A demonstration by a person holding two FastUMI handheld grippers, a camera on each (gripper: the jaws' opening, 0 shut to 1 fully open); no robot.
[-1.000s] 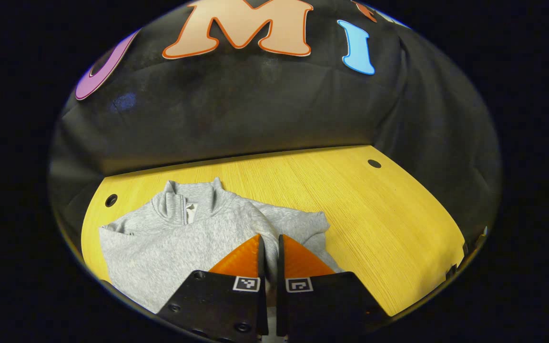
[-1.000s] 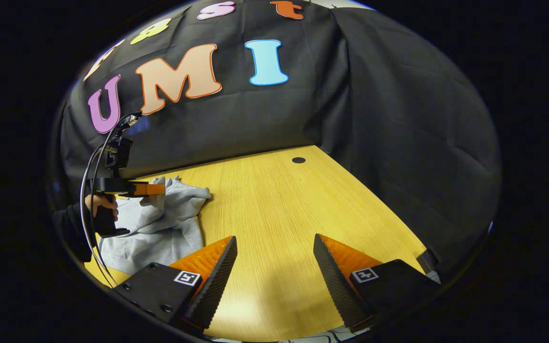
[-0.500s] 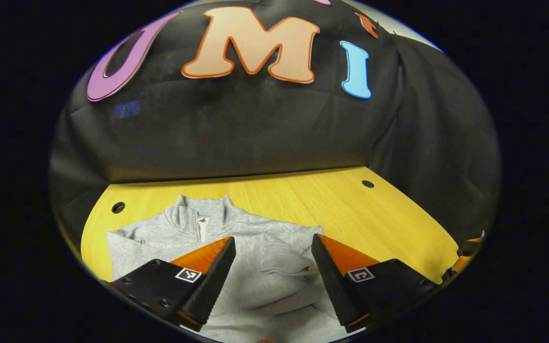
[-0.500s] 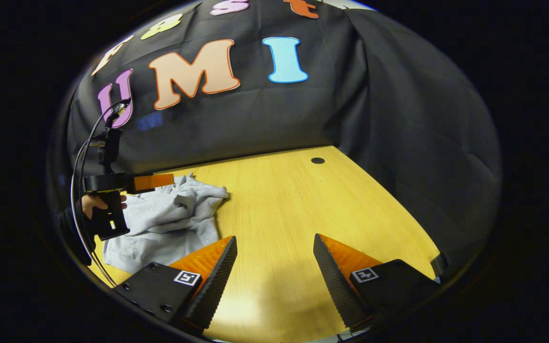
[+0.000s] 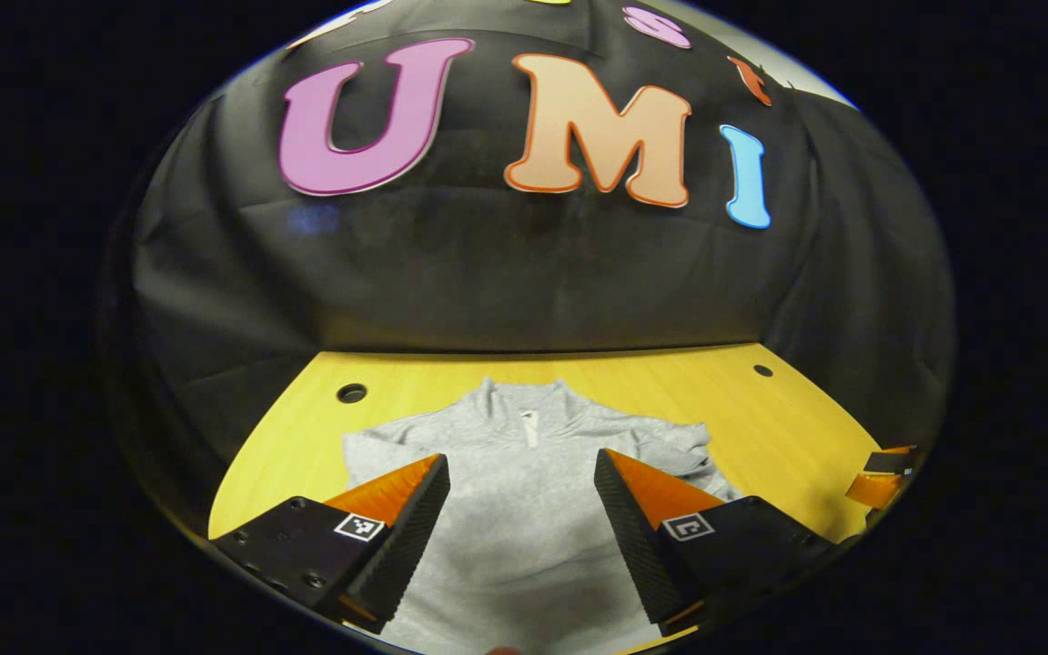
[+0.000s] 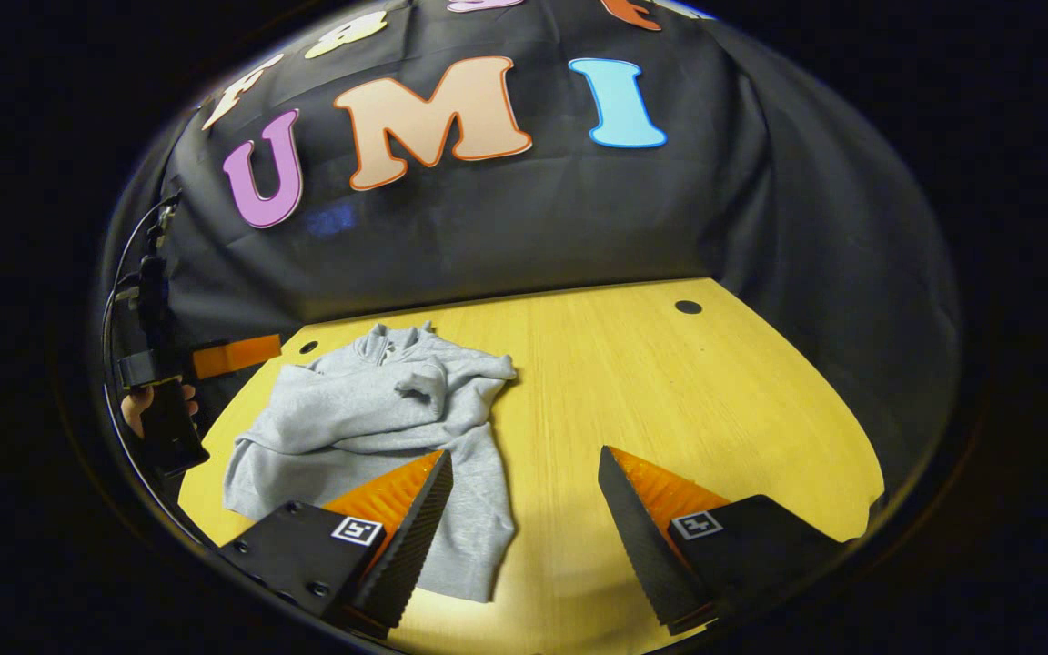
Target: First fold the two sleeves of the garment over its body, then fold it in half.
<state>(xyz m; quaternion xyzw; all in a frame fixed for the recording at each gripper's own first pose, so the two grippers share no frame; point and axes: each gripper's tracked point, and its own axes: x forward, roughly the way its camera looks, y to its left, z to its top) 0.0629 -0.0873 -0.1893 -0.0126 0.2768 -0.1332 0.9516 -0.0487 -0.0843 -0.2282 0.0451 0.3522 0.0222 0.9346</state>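
Sweater [image 6: 369, 428]: laid on the bench [image 6: 670, 400], collar at 12 o'clock, a sleeve [image 6: 451, 373] bunched across the chest.
Change: the sleeve, pinched a second ago, has been released over the body; the half fold is judged to remain.
Left gripper [image 5: 519, 473]: jaws spread, nothing held, sweater body seen between them.
Right gripper [image 6: 524, 473]: jaws spread, sweater hem at its 9 o'clock, bare bench between them.

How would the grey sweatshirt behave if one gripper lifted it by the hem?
The sweatshirt would probably droop: its sleeves already lie in soft, bunched folds. It looks like thick knit, so likely not slippery. On the smooth wooden table, it may drag rather than stay put.
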